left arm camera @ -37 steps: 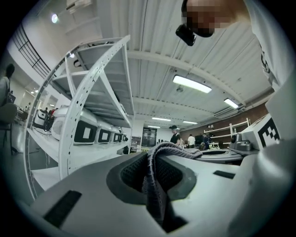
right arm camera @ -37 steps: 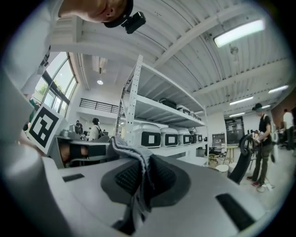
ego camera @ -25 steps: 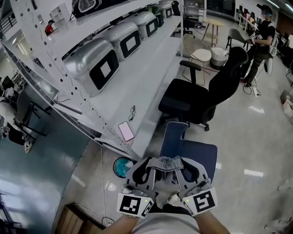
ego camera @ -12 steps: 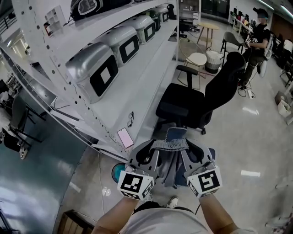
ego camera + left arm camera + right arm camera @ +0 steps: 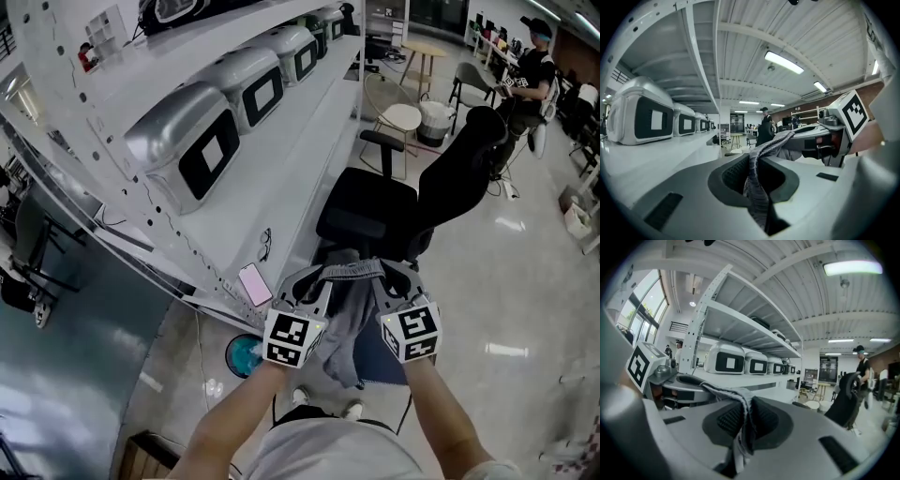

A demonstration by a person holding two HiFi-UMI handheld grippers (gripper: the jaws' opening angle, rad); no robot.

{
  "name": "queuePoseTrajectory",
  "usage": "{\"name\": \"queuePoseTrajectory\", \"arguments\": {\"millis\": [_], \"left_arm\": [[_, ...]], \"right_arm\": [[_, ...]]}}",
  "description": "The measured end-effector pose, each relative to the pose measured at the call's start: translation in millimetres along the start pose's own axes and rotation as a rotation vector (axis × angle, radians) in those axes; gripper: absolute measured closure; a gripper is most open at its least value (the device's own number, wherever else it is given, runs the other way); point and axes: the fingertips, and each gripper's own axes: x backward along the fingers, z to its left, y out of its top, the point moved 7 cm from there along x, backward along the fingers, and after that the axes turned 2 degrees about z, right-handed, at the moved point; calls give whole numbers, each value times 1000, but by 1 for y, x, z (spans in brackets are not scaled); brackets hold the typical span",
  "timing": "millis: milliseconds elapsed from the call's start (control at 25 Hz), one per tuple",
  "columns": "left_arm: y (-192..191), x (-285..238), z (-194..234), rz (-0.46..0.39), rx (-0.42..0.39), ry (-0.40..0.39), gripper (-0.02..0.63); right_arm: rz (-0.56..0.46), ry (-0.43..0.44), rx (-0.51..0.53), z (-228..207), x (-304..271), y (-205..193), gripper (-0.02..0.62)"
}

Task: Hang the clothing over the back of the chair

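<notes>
White shelving (image 5: 281, 178) runs along our left; we hold the grey clothing (image 5: 349, 273) by its waistband, left gripper (image 5: 312, 284) and right gripper (image 5: 392, 281) each clamped on it (black chair (image 5: 370, 211) just beyond)

A pink phone (image 5: 254, 283) lies near glasses (image 5: 268, 240) on a white shelf (image 5: 292, 161).

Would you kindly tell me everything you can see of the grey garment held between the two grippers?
The garment is soft grey knit fabric with a gathered, ribbed waistband. That band is stretched roughly level between the left gripper and the right gripper, each shut on one end of it. The rest hangs loose and crumpled below the band, in front of the person and over a blue chair. Whether it touches that chair cannot be told.
</notes>
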Motion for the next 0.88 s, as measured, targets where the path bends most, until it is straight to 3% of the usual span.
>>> {"name": "queuePoseTrajectory", "arguments": {"millis": [360, 880], "left_arm": [[-80, -29, 8, 87, 113, 4, 565], [-149, -88, 26, 187, 132, -14, 565]], "right_arm": [[125, -28, -46, 4, -37, -85, 554], [256, -93, -56, -12, -96, -166, 554]]}}
